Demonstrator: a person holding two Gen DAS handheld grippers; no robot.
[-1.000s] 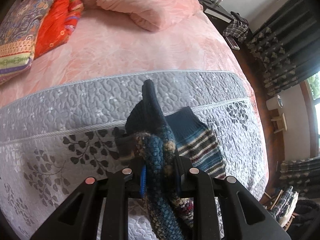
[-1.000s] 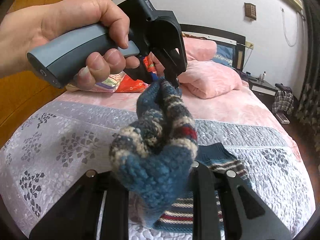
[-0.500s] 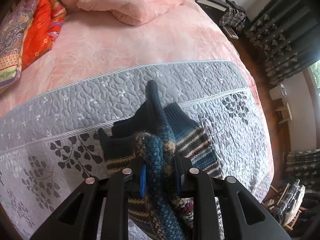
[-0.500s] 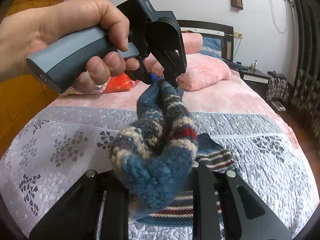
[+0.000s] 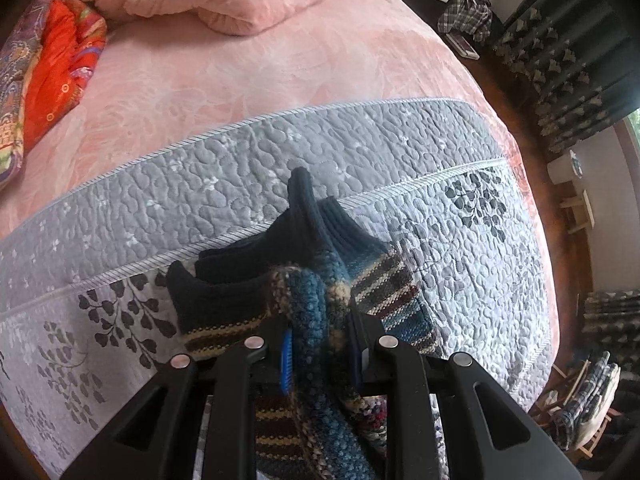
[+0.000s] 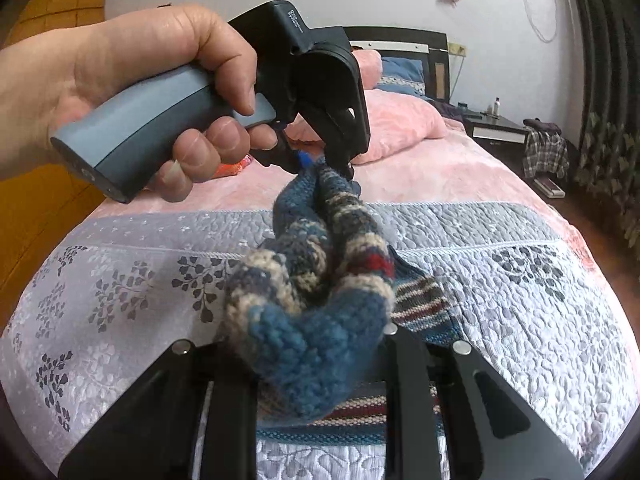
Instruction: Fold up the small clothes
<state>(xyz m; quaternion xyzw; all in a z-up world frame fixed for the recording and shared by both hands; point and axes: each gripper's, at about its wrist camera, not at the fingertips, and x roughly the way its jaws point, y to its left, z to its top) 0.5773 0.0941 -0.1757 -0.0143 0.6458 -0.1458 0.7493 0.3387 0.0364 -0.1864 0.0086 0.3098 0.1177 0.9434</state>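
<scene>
While both hand-held grippers pinch it, sock (image 6: 320, 320) hangs (striped knit).

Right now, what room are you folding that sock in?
Most likely a bedroom. There is a big bed with a grey quilt, pink pillows by a dark headboard, and a nightstand beside it. Both grippers hold the knitted sock above the quilt.

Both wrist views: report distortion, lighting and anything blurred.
Left wrist view: strong fisheye bend in the quilt border; soft daylight, no glare; the knitted garment is blurred up close. Right wrist view: black corner vignette; the garment's near bunch and the hand look soft.
</scene>
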